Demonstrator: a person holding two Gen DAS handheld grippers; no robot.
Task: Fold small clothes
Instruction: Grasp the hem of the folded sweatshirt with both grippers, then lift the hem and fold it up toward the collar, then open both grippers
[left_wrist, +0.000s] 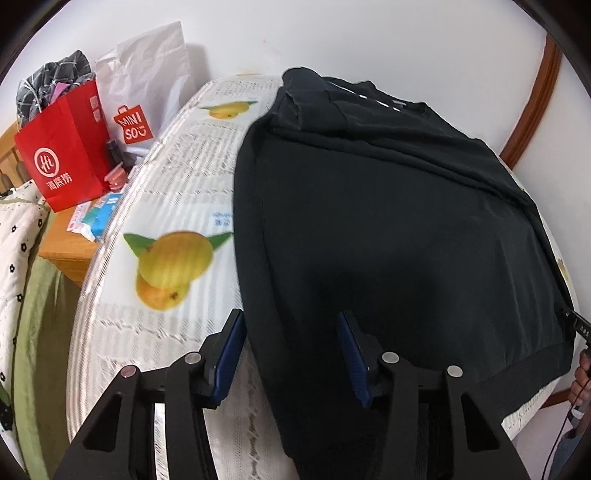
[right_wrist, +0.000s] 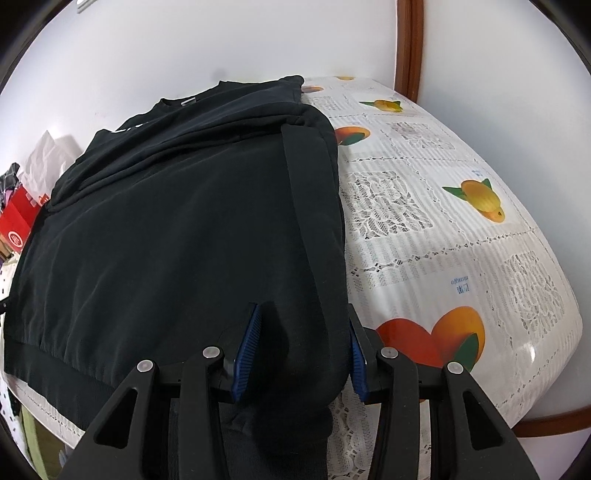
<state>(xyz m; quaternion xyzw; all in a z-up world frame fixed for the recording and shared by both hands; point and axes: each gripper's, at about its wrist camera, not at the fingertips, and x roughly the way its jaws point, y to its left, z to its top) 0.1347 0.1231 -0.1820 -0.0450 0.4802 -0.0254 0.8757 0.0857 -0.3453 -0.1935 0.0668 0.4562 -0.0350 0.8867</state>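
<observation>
A black sweatshirt (left_wrist: 388, 229) lies flat on a table under a white lace cloth printed with fruit (left_wrist: 170, 266), collar toward the wall. Its sides are folded in, and a sleeve (right_wrist: 306, 206) runs down the right fold. My left gripper (left_wrist: 290, 317) stands open over the garment's left edge near the hem. Flat fabric lies between its blue pads (left_wrist: 231, 350) without being pinched. My right gripper (right_wrist: 303, 314) straddles the thick right fold (right_wrist: 317, 354), which bulges between the pads and brushes the right one. I see no squeeze. The hem (right_wrist: 55, 373) hangs at the table's front edge.
Left of the table, a wooden cabinet (left_wrist: 66, 254) holds a red paper bag (left_wrist: 62, 155), a white Miniso bag (left_wrist: 147, 85) and small packets. A green and white quilt (left_wrist: 22, 295) lies below it. A white wall with brown trim (right_wrist: 410, 48) is close behind. A hand (left_wrist: 581, 376) shows at the right edge.
</observation>
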